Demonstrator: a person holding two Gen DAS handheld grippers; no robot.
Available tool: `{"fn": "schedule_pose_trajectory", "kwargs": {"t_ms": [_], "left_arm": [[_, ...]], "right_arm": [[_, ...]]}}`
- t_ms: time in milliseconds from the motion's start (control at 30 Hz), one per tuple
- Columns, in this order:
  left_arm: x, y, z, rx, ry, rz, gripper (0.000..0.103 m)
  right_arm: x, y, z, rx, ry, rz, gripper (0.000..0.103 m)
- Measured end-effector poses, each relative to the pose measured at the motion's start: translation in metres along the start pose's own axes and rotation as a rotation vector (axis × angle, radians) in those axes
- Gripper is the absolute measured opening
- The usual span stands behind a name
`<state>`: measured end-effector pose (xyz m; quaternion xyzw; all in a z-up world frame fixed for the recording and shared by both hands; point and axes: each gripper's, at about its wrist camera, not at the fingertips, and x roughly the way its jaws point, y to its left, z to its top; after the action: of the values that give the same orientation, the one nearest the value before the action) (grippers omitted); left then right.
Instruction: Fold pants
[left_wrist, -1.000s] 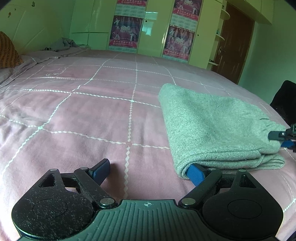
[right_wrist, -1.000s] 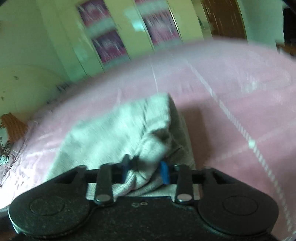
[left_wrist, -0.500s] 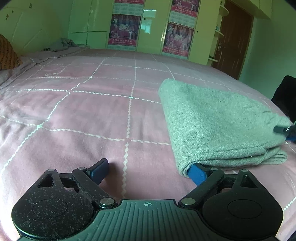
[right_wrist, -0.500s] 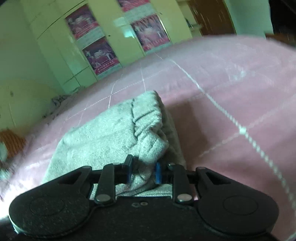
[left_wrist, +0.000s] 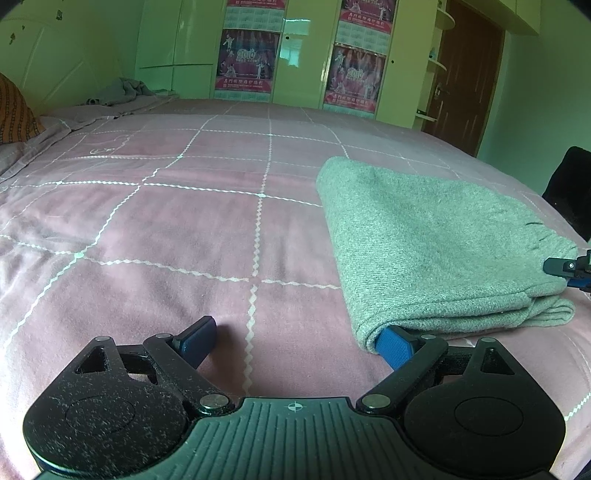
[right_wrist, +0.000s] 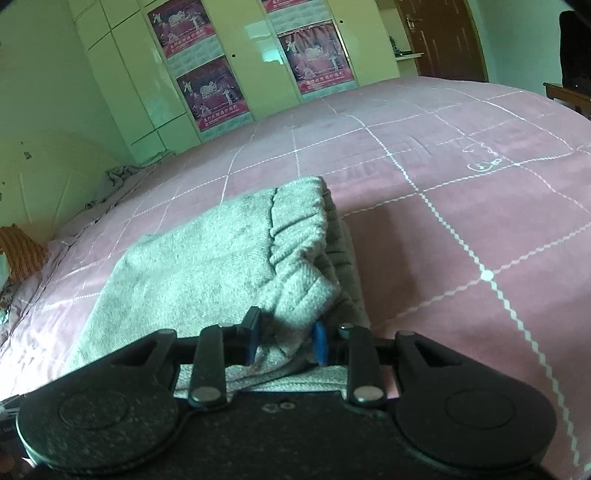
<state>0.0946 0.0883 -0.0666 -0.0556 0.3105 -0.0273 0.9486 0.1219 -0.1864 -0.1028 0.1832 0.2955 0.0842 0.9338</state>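
Grey knit is what you have on the bed: the pants (left_wrist: 436, 251) lie folded into a thick stack on the pink quilt (left_wrist: 155, 236) with its white grid stitching, toward the right side of your left camera's view and straight ahead of your right one. Your left gripper (left_wrist: 295, 338) is spread wide; its left blue pad sits bare on the quilt, well apart from the cloth, while its right blue pad is tucked just under the near corner of the folded stack, touching the lowest layer. Nothing lies between the two pads except quilt. Your right gripper (right_wrist: 284, 339) has its fingers close together and is pinching a bunched fold of the pants' top layer at the gathered, elasticated waistband end; the fabric rises in a ridge between the blue pads and is lifted a little off the layers beneath. In the left view you can see the tip of that right gripper at the far right edge, pressed into the same end of the stack. The fold edge of the pants faces away from your right camera, toward the middle of the bed. Beyond the bed stand pale wardrobe doors (left_wrist: 303, 51) with red posters (left_wrist: 245, 61) on them, a brown door (left_wrist: 469, 74) to the right, a crumpled grey cloth (left_wrist: 122, 90) at the far left corner, and an orange patterned pillow (left_wrist: 16, 110) at the left edge.
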Motion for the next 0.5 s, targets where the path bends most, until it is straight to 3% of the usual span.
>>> {"fn": "schedule_pose_trajectory", "kwargs": {"t_ms": [233, 433, 500], "left_arm": [[-0.004, 0.0, 0.001, 0.003, 0.013, 0.01, 0.091], [-0.008, 0.0, 0.001, 0.002, 0.006, 0.025, 0.091], [-0.009, -0.001, 0.0, 0.008, -0.002, 0.029, 0.091]], "right_arm": [[-0.005, 0.003, 0.002, -0.012, -0.002, -0.025, 0.041], [-0.007, 0.003, 0.004, -0.011, 0.008, -0.011, 0.042], [-0.004, 0.005, 0.006, -0.009, 0.014, 0.005, 0.034]]}}
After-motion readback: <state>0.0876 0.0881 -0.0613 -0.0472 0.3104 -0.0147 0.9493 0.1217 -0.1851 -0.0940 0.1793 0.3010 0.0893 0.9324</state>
